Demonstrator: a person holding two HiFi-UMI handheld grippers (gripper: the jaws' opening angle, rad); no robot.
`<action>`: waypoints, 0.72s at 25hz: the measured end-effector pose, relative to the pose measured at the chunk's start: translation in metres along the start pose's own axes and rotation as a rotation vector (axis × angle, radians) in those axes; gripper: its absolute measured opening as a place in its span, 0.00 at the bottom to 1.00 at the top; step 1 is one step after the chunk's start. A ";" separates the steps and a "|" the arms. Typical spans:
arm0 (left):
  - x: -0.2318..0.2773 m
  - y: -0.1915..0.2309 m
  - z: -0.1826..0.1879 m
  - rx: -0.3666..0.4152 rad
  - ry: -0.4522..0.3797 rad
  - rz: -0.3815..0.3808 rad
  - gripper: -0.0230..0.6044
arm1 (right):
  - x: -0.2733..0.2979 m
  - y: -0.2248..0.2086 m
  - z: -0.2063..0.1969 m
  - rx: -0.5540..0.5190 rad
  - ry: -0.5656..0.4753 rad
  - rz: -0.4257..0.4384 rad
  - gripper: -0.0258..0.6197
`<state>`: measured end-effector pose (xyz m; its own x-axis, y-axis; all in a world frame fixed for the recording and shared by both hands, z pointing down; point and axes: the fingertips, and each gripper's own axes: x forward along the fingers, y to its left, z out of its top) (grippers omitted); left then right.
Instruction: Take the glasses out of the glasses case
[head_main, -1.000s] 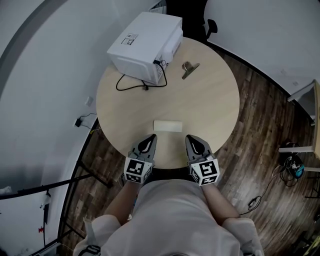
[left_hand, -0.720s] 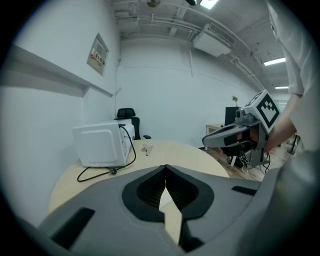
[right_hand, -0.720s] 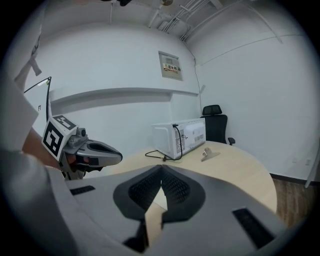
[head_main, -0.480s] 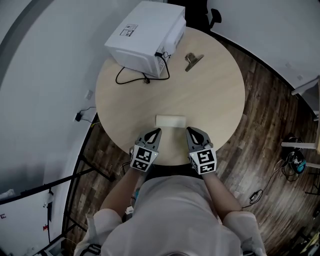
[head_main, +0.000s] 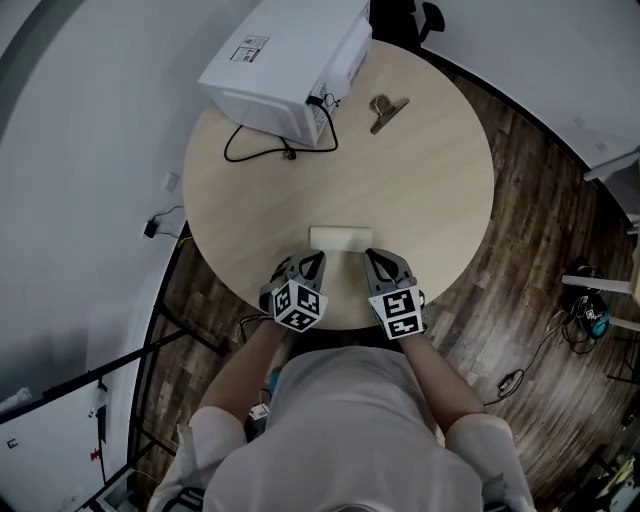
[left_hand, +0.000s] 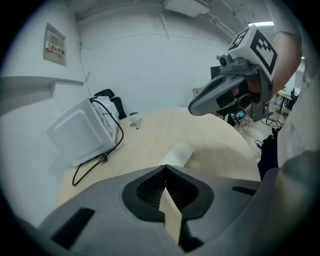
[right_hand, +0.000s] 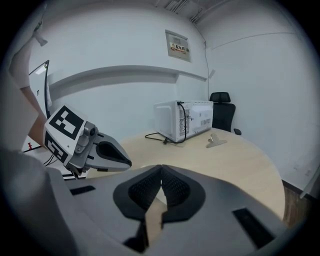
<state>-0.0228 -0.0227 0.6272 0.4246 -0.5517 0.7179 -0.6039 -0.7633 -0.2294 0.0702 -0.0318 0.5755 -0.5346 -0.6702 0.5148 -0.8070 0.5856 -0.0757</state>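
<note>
Case (head_main: 340, 238): pale, looked closed, lay flat near the table's (head_main: 410, 180) front edge, just ahead of both grippers
Handling: probably light, stiff, smooth; steady one end, lift the lid at its seam; glasses unseen, likely fragile
Left gripper (head_main: 314, 262): jaws together, empty
Right gripper (head_main: 371, 259): jaws together, empty
Surface: round pale wood; microwave (head_main: 285, 60) and clip (head_main: 388, 108) far side
Room: white walls, dark plank floor (head_main: 530, 250)

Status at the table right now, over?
Left gripper, right gripper: shut, empty. Glasses case closed, just ahead of both. Microwave, clip far back, out of the way.
</note>
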 end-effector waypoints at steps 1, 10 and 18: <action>0.003 0.000 -0.003 0.011 0.013 0.001 0.05 | 0.004 0.001 -0.003 -0.008 0.013 0.004 0.06; 0.028 -0.004 -0.026 0.111 0.124 -0.019 0.05 | 0.024 0.005 -0.025 -0.004 0.082 0.023 0.06; 0.047 -0.009 -0.040 0.266 0.214 -0.008 0.05 | 0.031 0.007 -0.033 0.027 0.103 0.020 0.06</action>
<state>-0.0246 -0.0283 0.6892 0.2599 -0.4839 0.8356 -0.3925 -0.8436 -0.3665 0.0565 -0.0332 0.6188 -0.5230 -0.6074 0.5980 -0.8037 0.5851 -0.1086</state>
